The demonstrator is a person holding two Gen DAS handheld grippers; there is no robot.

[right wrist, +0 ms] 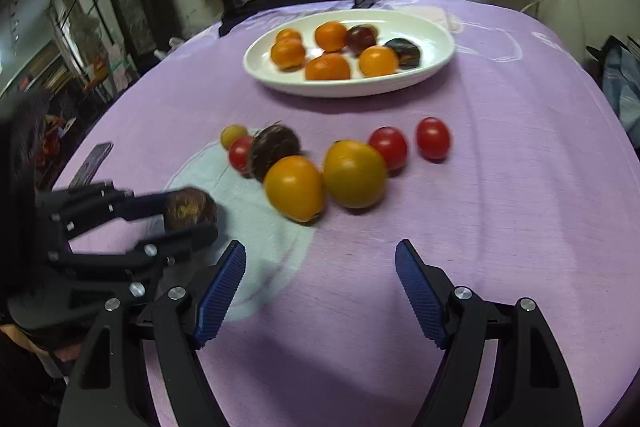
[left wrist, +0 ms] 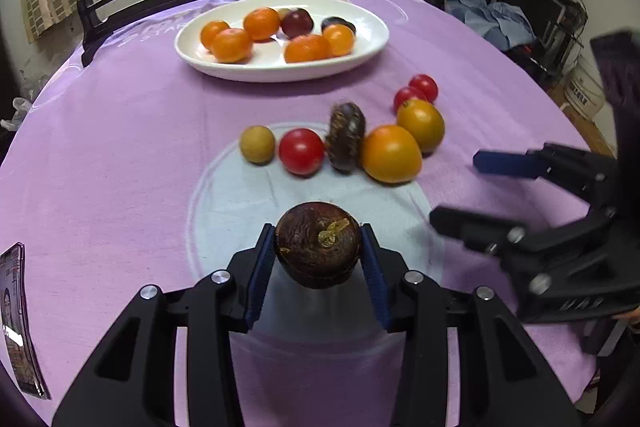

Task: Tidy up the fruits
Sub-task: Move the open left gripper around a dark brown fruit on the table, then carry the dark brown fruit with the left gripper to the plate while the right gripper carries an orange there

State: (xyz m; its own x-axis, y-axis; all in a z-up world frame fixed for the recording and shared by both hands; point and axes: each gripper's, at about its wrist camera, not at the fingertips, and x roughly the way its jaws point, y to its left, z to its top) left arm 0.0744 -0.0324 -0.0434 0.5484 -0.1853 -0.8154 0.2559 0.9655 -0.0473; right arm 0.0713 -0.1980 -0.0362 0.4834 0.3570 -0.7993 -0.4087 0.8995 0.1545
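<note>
Left tongs (left wrist: 319, 251) clamp a dark brown fruit (left wrist: 319, 243) above the cloth; right tongs (right wrist: 320, 293) gape empty.

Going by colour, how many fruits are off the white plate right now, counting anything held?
Round red tomatoes: 3
Large orange-yellow fruits: 2
Rough dark brown fruits: 2, one on the purple cloth, one in the left gripper
Small yellow-brown round fruit: 1
Total: 8
</note>
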